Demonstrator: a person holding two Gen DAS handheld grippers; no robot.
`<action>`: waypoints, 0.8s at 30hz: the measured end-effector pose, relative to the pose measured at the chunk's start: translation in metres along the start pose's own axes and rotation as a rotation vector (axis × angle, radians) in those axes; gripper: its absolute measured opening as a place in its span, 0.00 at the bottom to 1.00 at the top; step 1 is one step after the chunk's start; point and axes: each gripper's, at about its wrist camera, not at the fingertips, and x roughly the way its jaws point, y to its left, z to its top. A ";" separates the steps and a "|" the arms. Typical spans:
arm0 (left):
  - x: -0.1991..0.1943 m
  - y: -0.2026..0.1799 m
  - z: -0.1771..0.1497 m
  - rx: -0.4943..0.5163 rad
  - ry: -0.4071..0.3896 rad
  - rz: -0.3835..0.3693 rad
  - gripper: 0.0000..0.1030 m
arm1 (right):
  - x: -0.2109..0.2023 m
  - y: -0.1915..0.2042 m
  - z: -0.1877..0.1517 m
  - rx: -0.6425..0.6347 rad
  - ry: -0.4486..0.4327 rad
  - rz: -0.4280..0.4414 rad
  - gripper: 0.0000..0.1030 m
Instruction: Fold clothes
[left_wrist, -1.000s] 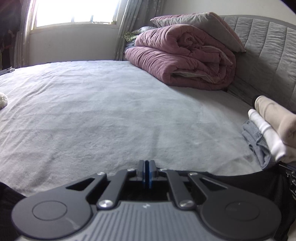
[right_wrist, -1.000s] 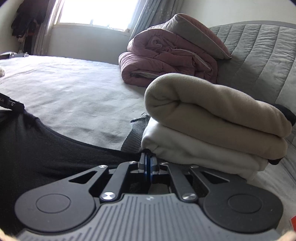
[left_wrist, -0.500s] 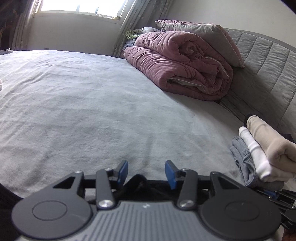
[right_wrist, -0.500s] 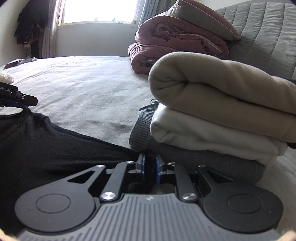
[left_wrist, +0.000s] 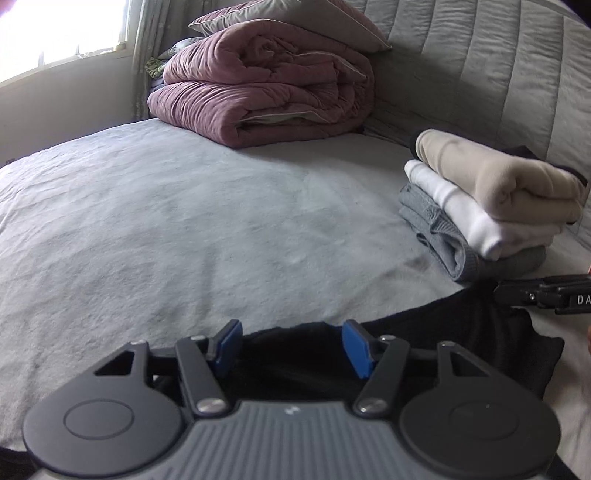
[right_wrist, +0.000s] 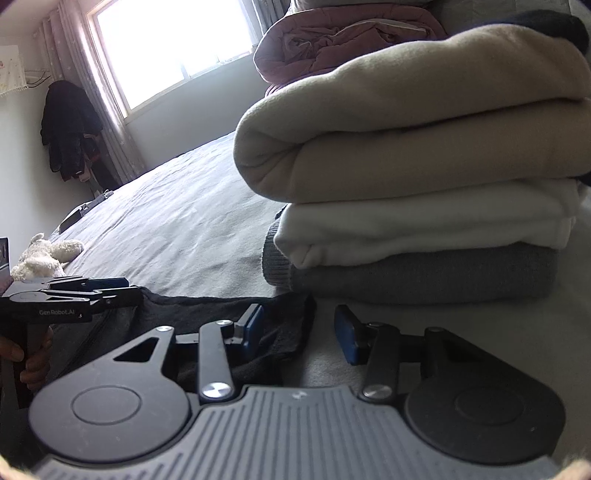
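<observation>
Both tongs let go, black shirt lying on the bed

Left tongs (left_wrist: 291, 341) are spread with the black garment (left_wrist: 424, 339) under them (not pinched), right tongs (right_wrist: 298, 328) are spread over its corner, right beside the folded stack (right_wrist: 424, 206). My worry: a careless regrab there could snag the grey sweater (right_wrist: 424, 277) and topple the pile.

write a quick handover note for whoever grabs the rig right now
Left hand-held gripper: open, empty, over the black garment.
Right hand-held gripper: open, empty, at the garment's edge beside the stack.
Garment lies flat on the bed.
Done: beige, white and grey pieces folded and stacked.
Left: judge whether the black garment needs another fold, then probably add it to the stack.
</observation>
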 end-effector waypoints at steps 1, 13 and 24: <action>0.002 -0.003 -0.001 0.013 0.009 0.029 0.38 | 0.003 0.006 -0.001 -0.023 0.002 -0.014 0.28; 0.013 -0.018 -0.002 -0.002 -0.062 0.147 0.03 | 0.008 0.034 -0.001 -0.174 -0.074 -0.181 0.03; -0.016 -0.017 0.001 -0.036 -0.085 0.200 0.37 | 0.003 0.027 0.000 -0.149 -0.029 -0.151 0.29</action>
